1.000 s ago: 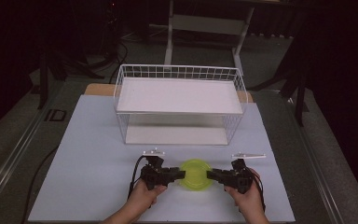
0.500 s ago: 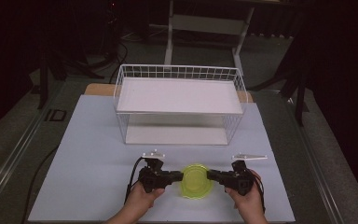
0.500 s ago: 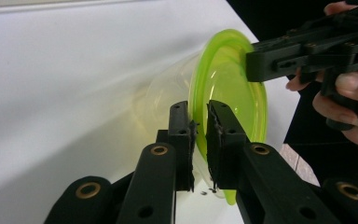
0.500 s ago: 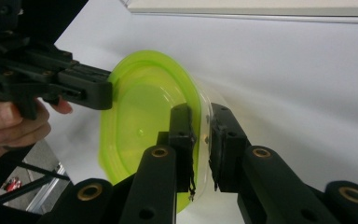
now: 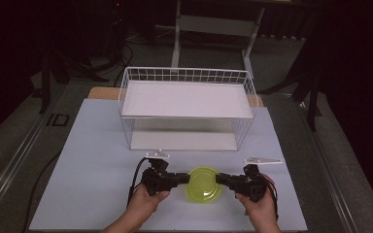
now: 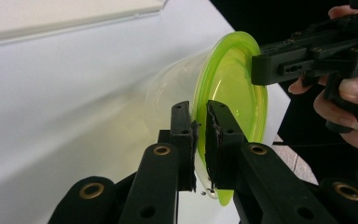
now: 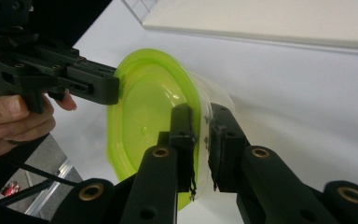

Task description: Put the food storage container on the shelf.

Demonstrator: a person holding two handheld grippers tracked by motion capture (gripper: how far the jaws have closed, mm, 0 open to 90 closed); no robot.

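Observation:
A round clear tub with a lime-green lid (image 5: 204, 184) sits between my two grippers near the table's front edge. My left gripper (image 5: 187, 178) is shut on the lid's rim from the left; in the left gripper view its jaws (image 6: 200, 135) pinch the green edge (image 6: 228, 88). From the right, my right gripper (image 5: 219, 178) is shut on the opposite rim, with its jaws (image 7: 201, 140) clamped over lid (image 7: 144, 107) and clear wall. I cannot tell whether the tub rests on the table or hangs just above it.
A white wire rack (image 5: 187, 97) with two shelves stands at the back middle of the pale table sheet (image 5: 92, 160). The table's front edge is just behind the person's hands. Dark floor and stands surround the table.
The tub and both grippers have shifted slightly toward the person's side of the table. Both grippers have kept their hold on the rim.

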